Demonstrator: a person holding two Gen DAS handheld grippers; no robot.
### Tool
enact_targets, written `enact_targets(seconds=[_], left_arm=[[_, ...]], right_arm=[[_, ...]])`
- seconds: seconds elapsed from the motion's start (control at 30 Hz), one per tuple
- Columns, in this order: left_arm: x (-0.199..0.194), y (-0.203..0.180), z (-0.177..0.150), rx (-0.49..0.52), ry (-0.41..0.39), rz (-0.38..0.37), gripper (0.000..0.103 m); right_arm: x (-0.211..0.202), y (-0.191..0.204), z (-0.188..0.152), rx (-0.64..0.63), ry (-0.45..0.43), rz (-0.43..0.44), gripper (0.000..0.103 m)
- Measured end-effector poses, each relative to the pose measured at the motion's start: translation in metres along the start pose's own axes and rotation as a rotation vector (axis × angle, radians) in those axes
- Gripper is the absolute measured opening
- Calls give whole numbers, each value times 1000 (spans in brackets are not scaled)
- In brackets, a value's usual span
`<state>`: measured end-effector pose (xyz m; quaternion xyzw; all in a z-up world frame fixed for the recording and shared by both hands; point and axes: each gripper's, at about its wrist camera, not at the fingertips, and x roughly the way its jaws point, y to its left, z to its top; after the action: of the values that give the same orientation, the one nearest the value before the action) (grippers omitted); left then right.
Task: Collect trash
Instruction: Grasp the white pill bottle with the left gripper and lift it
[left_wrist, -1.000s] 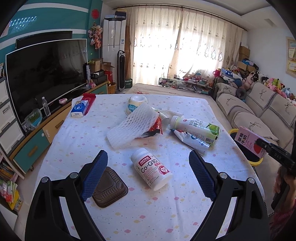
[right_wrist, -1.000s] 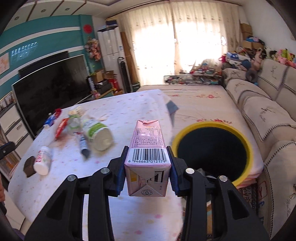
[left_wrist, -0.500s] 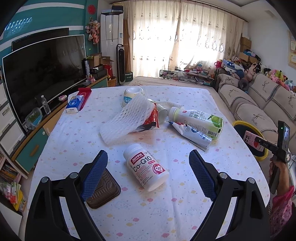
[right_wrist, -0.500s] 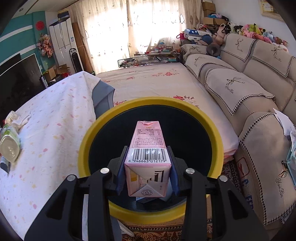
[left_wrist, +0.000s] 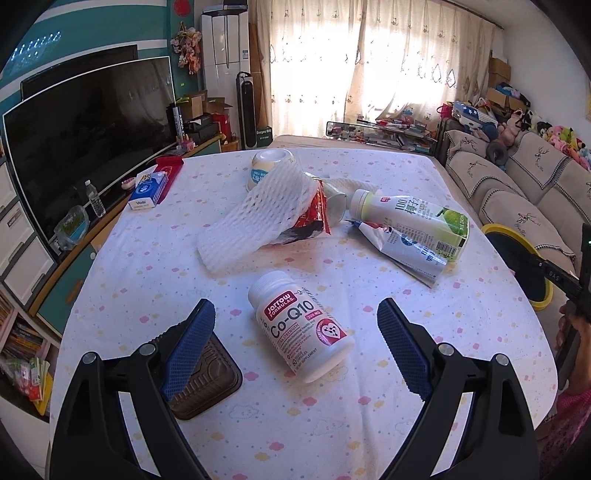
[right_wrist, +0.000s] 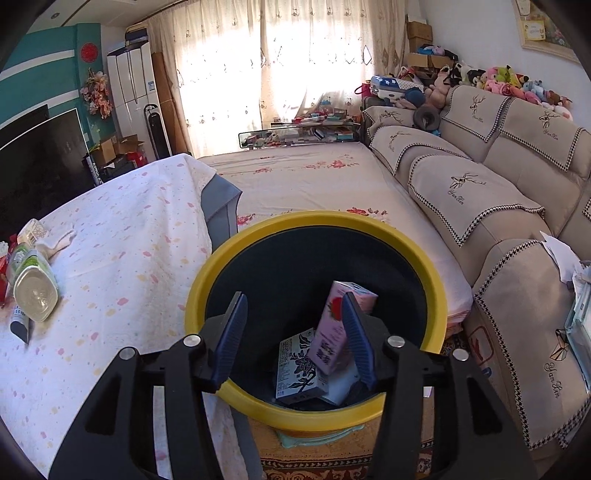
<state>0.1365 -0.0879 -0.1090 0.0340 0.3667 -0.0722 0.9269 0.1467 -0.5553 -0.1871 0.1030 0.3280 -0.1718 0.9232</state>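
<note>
Pink carton (right_wrist: 338, 328) in bin (right_wrist: 229, 273), right gripper (right_wrist: 293, 341) spread, empty

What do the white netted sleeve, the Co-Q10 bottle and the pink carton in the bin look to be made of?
White netted sleeve: soft foam mesh by its look, matte, with open diamond holes and a loose curl.
Co-Q10 bottle: probably hard plastic, smooth white body, glossy printed label.
Pink carton: likely coated paperboard, with sharp folded edges and a slight sheen; it leans inside the yellow-rimmed bin.
</note>
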Motion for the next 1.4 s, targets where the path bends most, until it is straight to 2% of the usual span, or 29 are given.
enact_targets(seconds=[0.23, 0.47, 0.67, 0.8, 1.03, 1.4], left_arm=[[25, -3, -2, 20, 39, 31, 88], [50, -9, -3, 32, 97, 45, 86], [70, -12, 0, 35, 132, 50, 72], [80, -11, 1, 29, 156, 45, 56], [78, -16, -1, 65, 142, 3, 51], [38, -54, 9, 147, 59, -115, 49]], right_arm=[[-18, 5, 2, 1, -16, 34, 52], [-18, 8, 0, 6, -2, 54, 52], [-16, 10, -3, 10, 12, 62, 52], [-16, 10, -4, 13, 16, 65, 52], [-18, 8, -6, 22, 24, 72, 52], [-28, 4, -8, 36, 21, 86, 53]])
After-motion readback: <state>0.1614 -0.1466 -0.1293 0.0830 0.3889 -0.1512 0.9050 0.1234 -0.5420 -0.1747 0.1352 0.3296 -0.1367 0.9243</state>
